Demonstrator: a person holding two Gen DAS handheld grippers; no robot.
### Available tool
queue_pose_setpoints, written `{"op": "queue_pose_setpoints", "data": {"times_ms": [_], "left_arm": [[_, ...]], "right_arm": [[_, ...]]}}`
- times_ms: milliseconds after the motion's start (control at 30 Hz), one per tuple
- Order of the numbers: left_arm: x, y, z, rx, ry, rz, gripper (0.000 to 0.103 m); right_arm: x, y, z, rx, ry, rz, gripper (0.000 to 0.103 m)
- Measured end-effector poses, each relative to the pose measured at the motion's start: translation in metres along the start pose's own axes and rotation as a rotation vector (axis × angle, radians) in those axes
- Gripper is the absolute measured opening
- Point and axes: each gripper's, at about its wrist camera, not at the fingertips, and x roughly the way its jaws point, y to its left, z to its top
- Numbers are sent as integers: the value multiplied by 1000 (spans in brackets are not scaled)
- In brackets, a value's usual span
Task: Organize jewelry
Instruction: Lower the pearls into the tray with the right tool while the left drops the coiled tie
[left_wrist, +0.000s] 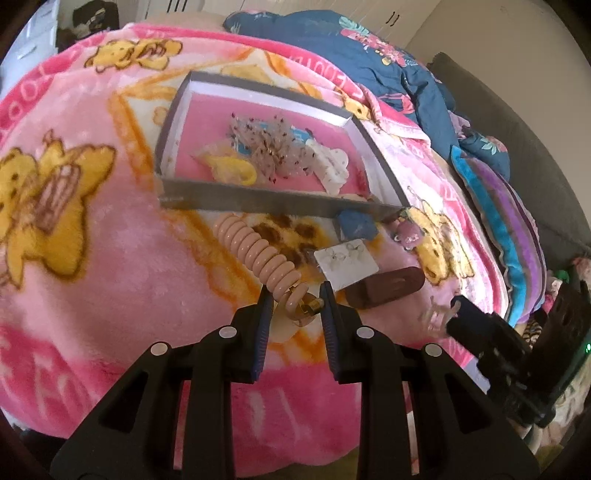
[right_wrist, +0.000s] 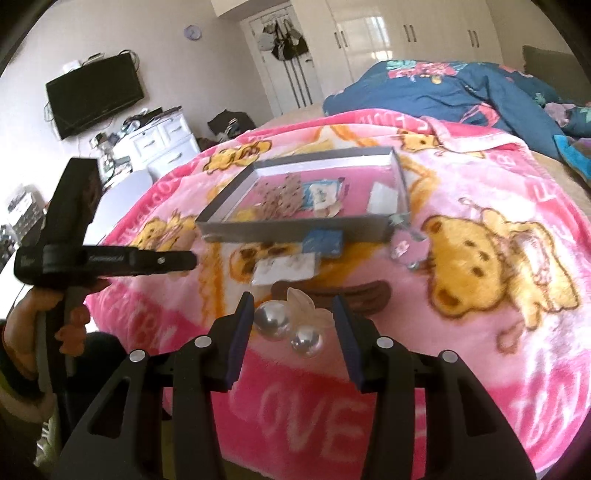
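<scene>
Left wrist view: the left tool (left_wrist: 295, 295) grips the end of a peach spiral hair tie (left_wrist: 258, 251) that stretches over a pink blanket (left_wrist: 110, 295) on a bed. Beyond it lies a shallow grey box (left_wrist: 258, 201) of hair accessories.

Right wrist view: the right tool (right_wrist: 293, 310) pinches a clear pearl-and-leaf clip (right_wrist: 295, 325) between its pads, above the blanket, near the box (right_wrist: 295, 225). A brown barrette (right_wrist: 332, 293) rests just beyond.
</scene>
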Motion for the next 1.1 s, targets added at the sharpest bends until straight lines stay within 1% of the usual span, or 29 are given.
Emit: {"op": "queue_pose_setpoints", "data": {"times_ms": [133, 267, 433, 633, 967, 1100], "left_arm": [[-10, -3, 7, 28, -30, 25, 18], [-17, -6, 19, 44, -55, 35, 18], [-22, -9, 38, 69, -85, 57, 18], [-24, -9, 60, 88, -117, 74, 18], [-6, -6, 90, 99, -125, 102, 18], [7, -5, 96, 112, -118, 130, 18]], "right_arm": [[-4, -8, 12, 12, -19, -17, 43], [-8, -14, 25, 19, -39, -24, 43], [-10, -21, 46, 16, -69, -35, 43], [-3, -26, 75, 12, -96, -44, 43], [25, -22, 116, -7, -100, -37, 43], [39, -21, 128, -13, -93, -28, 43]]}}
